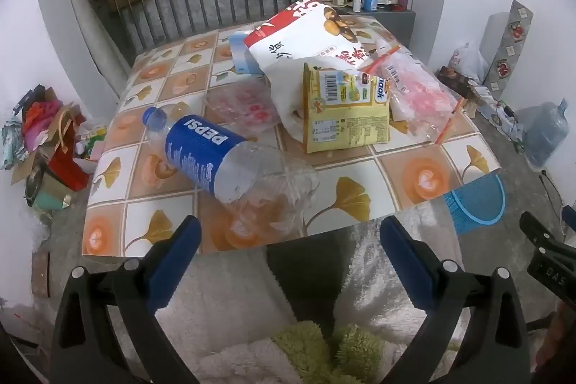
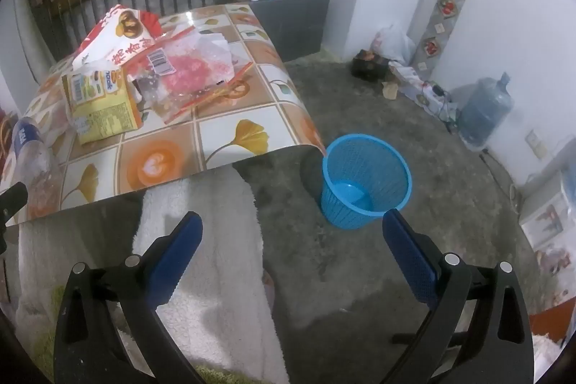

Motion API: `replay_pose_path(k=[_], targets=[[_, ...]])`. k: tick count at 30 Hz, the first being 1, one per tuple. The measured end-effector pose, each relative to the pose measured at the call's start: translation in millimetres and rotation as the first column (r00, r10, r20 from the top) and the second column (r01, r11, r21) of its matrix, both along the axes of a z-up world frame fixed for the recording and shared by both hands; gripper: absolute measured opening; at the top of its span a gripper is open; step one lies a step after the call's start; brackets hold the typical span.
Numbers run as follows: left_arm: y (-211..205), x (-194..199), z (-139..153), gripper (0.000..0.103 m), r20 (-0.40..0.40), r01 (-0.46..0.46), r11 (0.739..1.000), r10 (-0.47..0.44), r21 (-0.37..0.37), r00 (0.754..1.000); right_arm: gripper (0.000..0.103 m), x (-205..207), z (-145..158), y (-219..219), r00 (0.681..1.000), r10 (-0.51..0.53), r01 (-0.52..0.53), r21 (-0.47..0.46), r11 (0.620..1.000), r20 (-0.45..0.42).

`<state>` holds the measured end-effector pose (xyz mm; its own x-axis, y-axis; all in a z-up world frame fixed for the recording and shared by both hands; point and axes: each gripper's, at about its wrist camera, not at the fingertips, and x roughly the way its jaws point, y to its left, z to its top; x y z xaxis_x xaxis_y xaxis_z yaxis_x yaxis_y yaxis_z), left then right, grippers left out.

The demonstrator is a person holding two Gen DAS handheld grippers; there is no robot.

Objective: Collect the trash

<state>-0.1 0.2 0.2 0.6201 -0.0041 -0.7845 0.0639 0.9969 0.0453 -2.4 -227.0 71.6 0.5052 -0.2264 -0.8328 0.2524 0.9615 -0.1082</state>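
An empty Pepsi bottle (image 1: 216, 155) lies on its side on the tiled table (image 1: 414, 175), just beyond my open, empty left gripper (image 1: 288, 233). Behind it lie a yellow snack bag (image 1: 345, 110), a large red-and-white snack bag (image 1: 306, 38), a clear pink-printed plastic bag (image 1: 417, 89) and a flat clear wrapper (image 1: 244, 107). A blue mesh bin (image 2: 363, 179) stands empty on the floor by the table's right corner; it also shows in the left wrist view (image 1: 475, 200). My right gripper (image 2: 291, 233) is open and empty, held below the table edge, left of the bin.
A light blue box (image 1: 241, 53) lies at the table's back. White fleece clothing (image 2: 201, 261) fills the foreground under both grippers. A water jug (image 2: 486, 110) and cables sit by the right wall. A pile of bags (image 1: 46, 139) lies on the left floor.
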Motion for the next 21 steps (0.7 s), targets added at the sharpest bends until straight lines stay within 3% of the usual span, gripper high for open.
replay_pose_path(k=[21], targets=[[2.8, 3.0, -3.5, 0.098, -0.017, -0.016, 1.0, 0.016, 0.0, 1.0, 0.095, 0.9, -0.4, 0.9, 1.0, 0.004, -0.004, -0.003, 1.0, 0.002]])
